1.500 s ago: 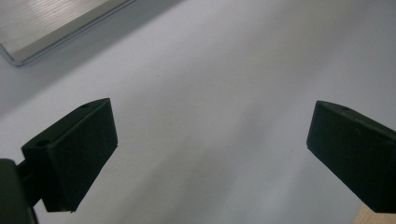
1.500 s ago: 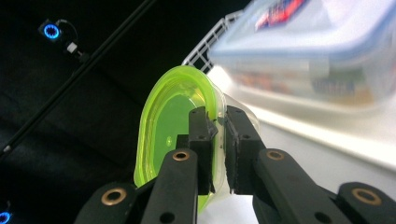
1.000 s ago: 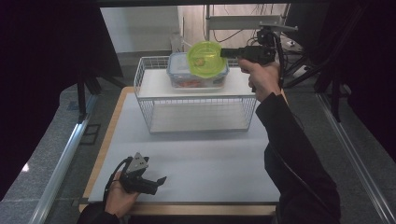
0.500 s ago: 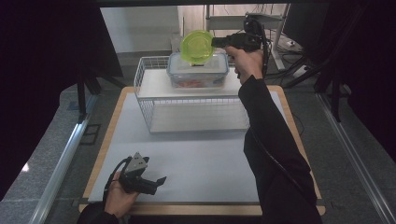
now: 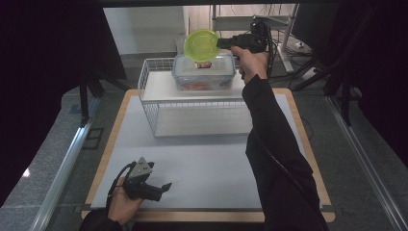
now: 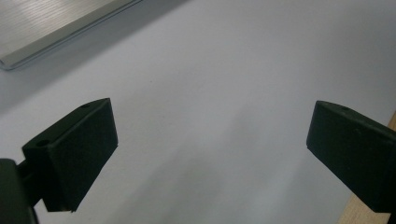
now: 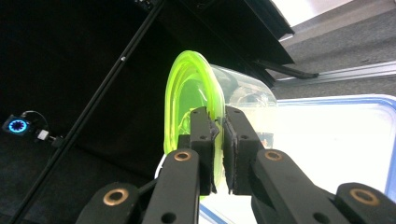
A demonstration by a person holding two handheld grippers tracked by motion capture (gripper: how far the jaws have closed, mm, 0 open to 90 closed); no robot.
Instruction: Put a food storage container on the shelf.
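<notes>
Currently | right gripper point(image 5: 220, 43) fingers pinching green-lidded tub point(image 5: 202, 45) by its rim, upper centre, carrying it above clear box point(image 5: 204, 73) | left gripper point(image 5: 163, 186) idling lower left, fingers spread, freeing tabletop point(image 5: 211, 159)

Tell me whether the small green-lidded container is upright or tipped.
Tipped on its side: the green-lidded container hangs from the right gripper by its lid's rim, lid face vertical.

1. Right gripper point(image 5: 220, 43) is up at the far end, clamped on the rim of the green-lidded tub point(image 5: 201, 44), which is tipped on its side.
2. The tub hangs just above the blue-rimmed container point(image 5: 204, 72) on the wire rack point(image 5: 192, 103).
3. Left gripper point(image 5: 165, 186) rests low on the white worktop point(image 5: 202, 163), near the front edge.
</notes>
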